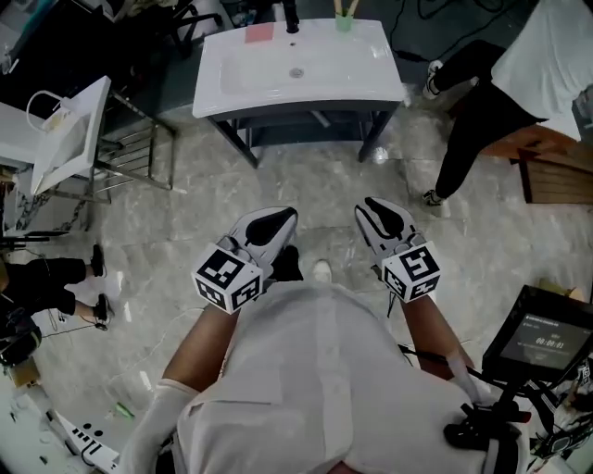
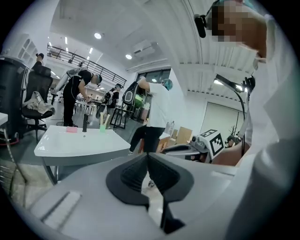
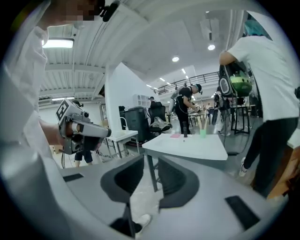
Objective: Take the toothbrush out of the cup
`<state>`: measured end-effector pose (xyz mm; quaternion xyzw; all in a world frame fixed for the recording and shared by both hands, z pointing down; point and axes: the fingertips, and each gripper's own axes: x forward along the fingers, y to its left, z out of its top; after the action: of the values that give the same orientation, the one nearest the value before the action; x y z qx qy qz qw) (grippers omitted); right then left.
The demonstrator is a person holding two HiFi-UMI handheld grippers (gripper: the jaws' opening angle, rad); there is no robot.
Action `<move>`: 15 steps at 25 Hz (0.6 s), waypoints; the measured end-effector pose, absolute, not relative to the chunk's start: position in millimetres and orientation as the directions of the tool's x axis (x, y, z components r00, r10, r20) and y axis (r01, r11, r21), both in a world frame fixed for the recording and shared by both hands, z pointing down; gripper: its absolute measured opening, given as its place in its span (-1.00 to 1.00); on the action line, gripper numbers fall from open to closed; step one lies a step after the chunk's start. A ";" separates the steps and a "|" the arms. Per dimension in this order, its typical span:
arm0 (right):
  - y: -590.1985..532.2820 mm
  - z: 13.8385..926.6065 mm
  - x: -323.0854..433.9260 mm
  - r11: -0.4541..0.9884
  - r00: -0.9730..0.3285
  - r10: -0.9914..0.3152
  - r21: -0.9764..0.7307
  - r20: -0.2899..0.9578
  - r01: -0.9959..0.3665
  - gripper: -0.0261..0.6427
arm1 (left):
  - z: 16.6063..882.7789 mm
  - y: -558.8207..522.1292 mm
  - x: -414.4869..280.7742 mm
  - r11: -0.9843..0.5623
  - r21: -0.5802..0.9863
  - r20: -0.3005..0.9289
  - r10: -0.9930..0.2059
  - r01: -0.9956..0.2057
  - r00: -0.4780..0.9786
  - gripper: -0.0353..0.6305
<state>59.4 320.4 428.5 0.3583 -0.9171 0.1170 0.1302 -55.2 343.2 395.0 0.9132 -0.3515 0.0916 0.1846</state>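
Observation:
A green cup (image 1: pixel 344 20) stands at the back edge of a white washbasin (image 1: pixel 278 88), far ahead of me, with a pale toothbrush (image 1: pixel 352 7) sticking up out of it. The cup (image 2: pixel 102 126) shows small in the left gripper view and the cup (image 3: pixel 203 132) also in the right gripper view. My left gripper (image 1: pixel 281 220) is held in front of my body, jaws shut with nothing in them (image 2: pixel 147 157). My right gripper (image 1: pixel 373 209) is beside it, jaws a little apart and empty (image 3: pixel 151 161). Both point toward the basin, well short of it.
A black faucet (image 1: pixel 292 17) and a pink soap (image 1: pixel 259 33) sit on the basin beside the cup. A person in a white top (image 1: pixel 519 83) stands right of the basin by a wooden bench (image 1: pixel 556 171). A second basin on a rack (image 1: pixel 69 130) is at the left, a screen on a stand (image 1: pixel 545 341) at the lower right.

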 end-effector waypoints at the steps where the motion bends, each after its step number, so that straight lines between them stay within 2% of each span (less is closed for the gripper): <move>1: 314.0 433.5 59.0 0.712 -0.706 -0.628 -0.124 0.329 -0.691 -0.73 | 398.2 335.4 -56.1 -0.688 0.275 0.296 -0.604 -0.672 0.740 -0.88; 15: 158.3 426.3 35.5 0.636 -0.616 -0.692 -0.086 0.376 -0.767 -0.73 | 391.2 165.2 -71.9 -0.784 0.278 0.259 -0.495 -0.555 0.829 -0.88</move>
<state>35.5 158.3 426.3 0.4094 -0.8909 0.1200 0.1557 -71.9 165.2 391.2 0.9404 -0.2793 0.0864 0.1734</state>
